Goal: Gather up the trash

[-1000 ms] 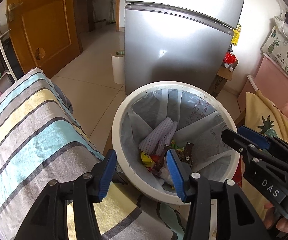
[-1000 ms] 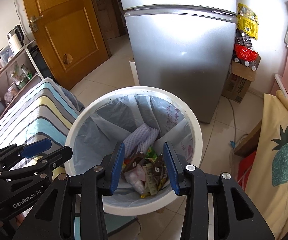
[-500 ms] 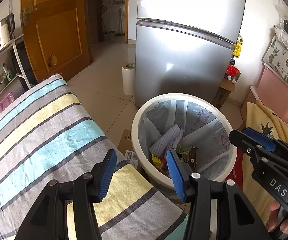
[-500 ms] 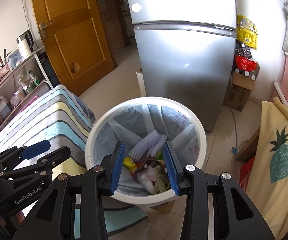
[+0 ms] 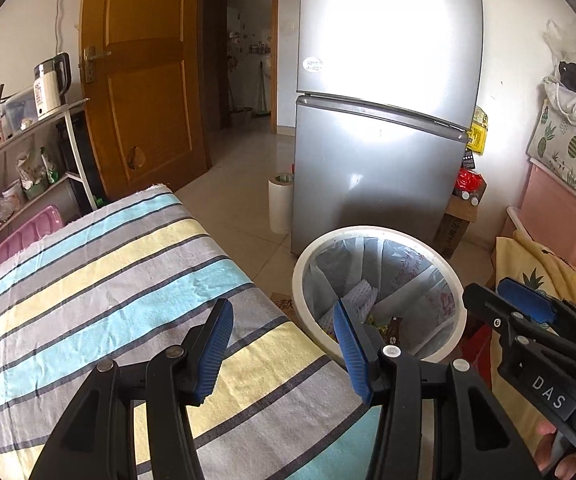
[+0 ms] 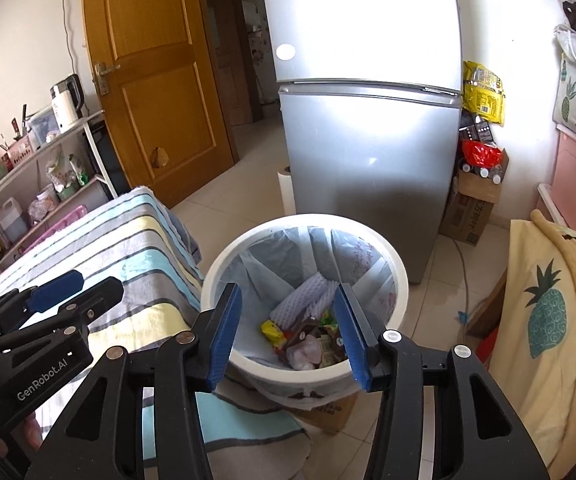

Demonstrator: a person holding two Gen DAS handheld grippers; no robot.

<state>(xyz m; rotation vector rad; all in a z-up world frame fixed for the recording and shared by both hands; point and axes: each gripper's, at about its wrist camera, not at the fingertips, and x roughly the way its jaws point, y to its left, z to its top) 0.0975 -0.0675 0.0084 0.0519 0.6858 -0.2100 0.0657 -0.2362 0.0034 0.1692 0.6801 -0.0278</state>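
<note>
Trash bin (image 6: 306,236), white and lined with a pale bag, stands on the tiled floor just in front of the fridge (image 6: 368,152), beside the corner of the striped tablecloth (image 5: 99,288). Wrappers (image 6: 308,340) and white foam netting (image 6: 304,300) lie inside. Right gripper (image 6: 288,324) hangs above the bin, jaws just widened, nothing between them. Left gripper (image 5: 283,340) sits over the tabletop edge, jaws apart and empty.

"DAS" on right gripper (image 5: 528,308) body; "GenRobot.AI" on left gripper (image 6: 57,286) body. fridge sticker, bin liner print unreadable.
</note>
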